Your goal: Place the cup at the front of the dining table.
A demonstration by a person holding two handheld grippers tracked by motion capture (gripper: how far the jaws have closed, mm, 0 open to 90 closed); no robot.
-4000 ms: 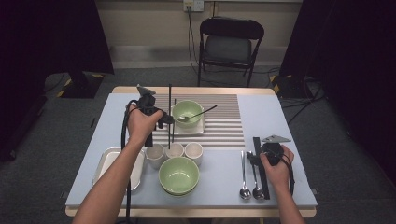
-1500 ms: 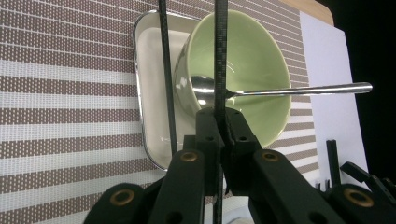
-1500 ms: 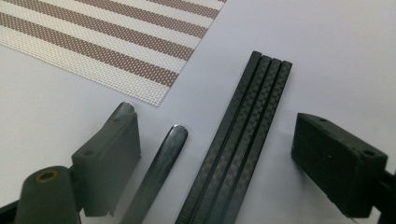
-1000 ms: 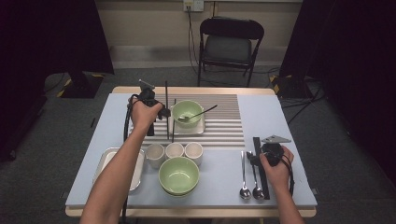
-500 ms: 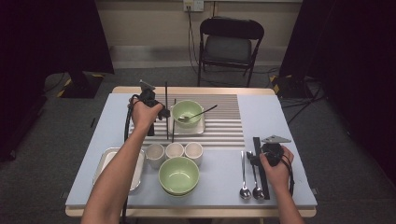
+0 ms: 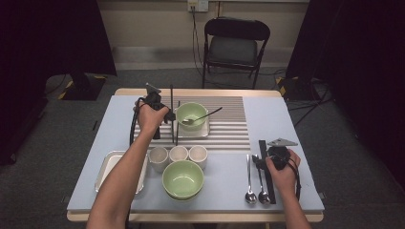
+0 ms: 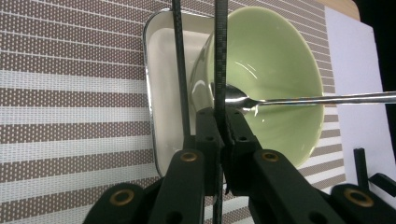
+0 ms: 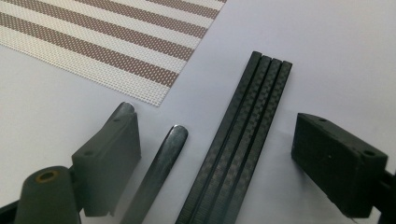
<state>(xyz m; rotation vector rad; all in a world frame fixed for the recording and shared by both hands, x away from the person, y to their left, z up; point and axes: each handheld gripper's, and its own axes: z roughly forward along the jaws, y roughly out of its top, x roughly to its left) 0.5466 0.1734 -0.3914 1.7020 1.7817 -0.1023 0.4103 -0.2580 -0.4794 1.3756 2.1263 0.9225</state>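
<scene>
- High view: your left gripper is clamped shut on a pair of black chopsticks. They stand just left of the small green bowl, long axis running away from you along the striped placemat.
- The bowl sits on a white square plate with a spoon leaning out to the right. The sticks look close beside the plate's left rim; I can't tell if they touch it.
- Judgement: the free strip of mat left of the plate is where the sticks would go down. The plate edge is the only thing in the way.
- Nearer you: three cups, a big green bowl, a tray, all on the desk.
- Left gripper view: the chopsticks rise from the closed jaws, slightly splayed, crossing the plate and the bowl.
- Right gripper view: your right gripper is spread wide and holds nothing. It straddles a bundle of spare chopsticks and a spoon handle lying flat, well apart from the left hand's work.
</scene>
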